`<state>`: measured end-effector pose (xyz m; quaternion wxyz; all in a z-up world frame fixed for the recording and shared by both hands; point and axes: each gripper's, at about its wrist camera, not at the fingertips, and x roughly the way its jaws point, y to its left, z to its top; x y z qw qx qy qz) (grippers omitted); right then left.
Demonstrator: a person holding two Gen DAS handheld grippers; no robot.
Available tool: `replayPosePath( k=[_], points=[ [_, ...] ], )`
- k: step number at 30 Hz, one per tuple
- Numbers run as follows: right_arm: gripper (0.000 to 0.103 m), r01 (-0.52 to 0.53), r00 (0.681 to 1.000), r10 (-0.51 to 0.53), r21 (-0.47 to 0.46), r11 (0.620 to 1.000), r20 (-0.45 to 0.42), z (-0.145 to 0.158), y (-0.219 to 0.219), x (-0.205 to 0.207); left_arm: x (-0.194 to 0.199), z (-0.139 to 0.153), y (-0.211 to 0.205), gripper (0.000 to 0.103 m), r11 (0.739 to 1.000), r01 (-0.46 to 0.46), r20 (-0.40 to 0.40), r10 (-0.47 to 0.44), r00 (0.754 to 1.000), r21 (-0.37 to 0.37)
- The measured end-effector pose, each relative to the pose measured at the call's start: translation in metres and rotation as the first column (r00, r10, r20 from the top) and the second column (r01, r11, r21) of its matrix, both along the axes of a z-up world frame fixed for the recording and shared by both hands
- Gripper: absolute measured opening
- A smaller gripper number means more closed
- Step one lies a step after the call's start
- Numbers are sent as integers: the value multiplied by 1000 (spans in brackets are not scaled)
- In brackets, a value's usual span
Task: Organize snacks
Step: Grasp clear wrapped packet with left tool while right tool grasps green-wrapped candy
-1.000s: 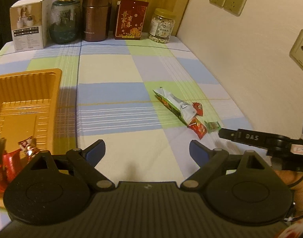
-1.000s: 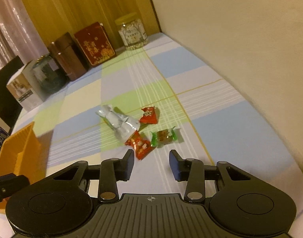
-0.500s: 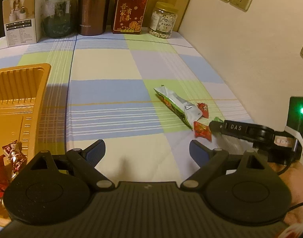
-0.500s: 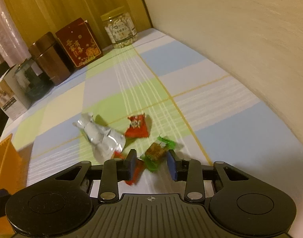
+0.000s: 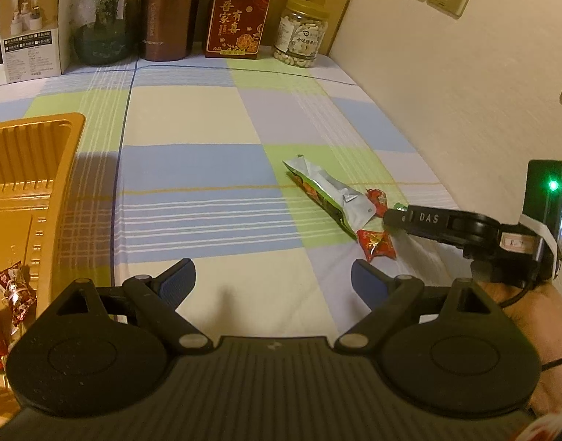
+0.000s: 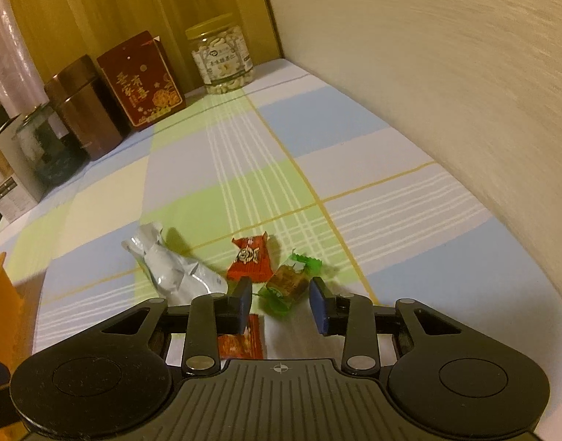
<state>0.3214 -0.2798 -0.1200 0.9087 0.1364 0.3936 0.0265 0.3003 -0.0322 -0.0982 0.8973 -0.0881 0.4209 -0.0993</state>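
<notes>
On my left wrist view, the left gripper (image 5: pixel 273 277) gapes wide over the checked cloth (image 5: pixel 193 169); "DAS" marks the right gripper (image 5: pixel 391 217).

On my right wrist view, its fingers straddle the green candy (image 6: pixel 286 286), not touching.

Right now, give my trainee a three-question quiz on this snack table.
1. True or false: the right gripper is shut on the green-wrapped candy.
2. Which lies left of the red candy packet? A silver foil snack pouch, B clear plastic nut jar, C orange plastic tray
3. Fill in: the left gripper is ____.

Key: 1 false; it straddles it, open. 2 A. 3 open.
</notes>
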Motion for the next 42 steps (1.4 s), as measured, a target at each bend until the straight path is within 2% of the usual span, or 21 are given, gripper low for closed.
replayPosePath(
  k=[8, 9, 10, 13, 19, 24, 26, 32, 38, 42],
  points=[
    [35, 25, 1000, -25, -36, 999, 12, -1, 5, 6, 1, -1, 0, 91, 1000, 2, -1, -2, 1000, 2],
    [32, 14, 1000, -14, -57, 998, 13, -1, 7, 8, 1, -1, 0, 91, 1000, 2, 0, -2, 1000, 2],
    [25, 4, 1000, -3, -66, 998, 14, -1, 9, 9, 1, -1, 1, 91, 1000, 4, 1, -4, 1000, 1],
    [25, -28, 1000, 29, -60, 998, 11, -2, 9, 10, 2, 0, 1, 91, 1000, 4, 4, -4, 1000, -1],
    [24, -162, 987, 162, -38, 986, 7, -2, 23, 3, 3, 0, 2, 91, 1000, 2, 5, -2, 1000, 1],
    [24, -354, 935, 354, -32, 935, 13, 1, 50, -3, 6, 2, 3, 91, 1000, 5, 15, -5, 1000, 13],
    [24, -380, 924, 380, -35, 924, 23, 3, 56, -6, 11, 2, 3, 91, 1000, 11, 21, -11, 1000, 20],
    [24, -268, 962, 267, -1, 964, 47, 11, 37, -9, 35, -1, -7, 87, 997, 75, 53, -77, 996, 36],
    [24, -202, 979, 203, -52, 978, 19, 5, 12, -5, 65, -14, -33, 80, 983, 159, 49, -163, 985, 87],
    [25, -188, 982, 190, -84, 979, 16, -2, -1, -8, 77, -22, -45, 80, 977, 188, 60, -194, 979, 100]
  ],
)
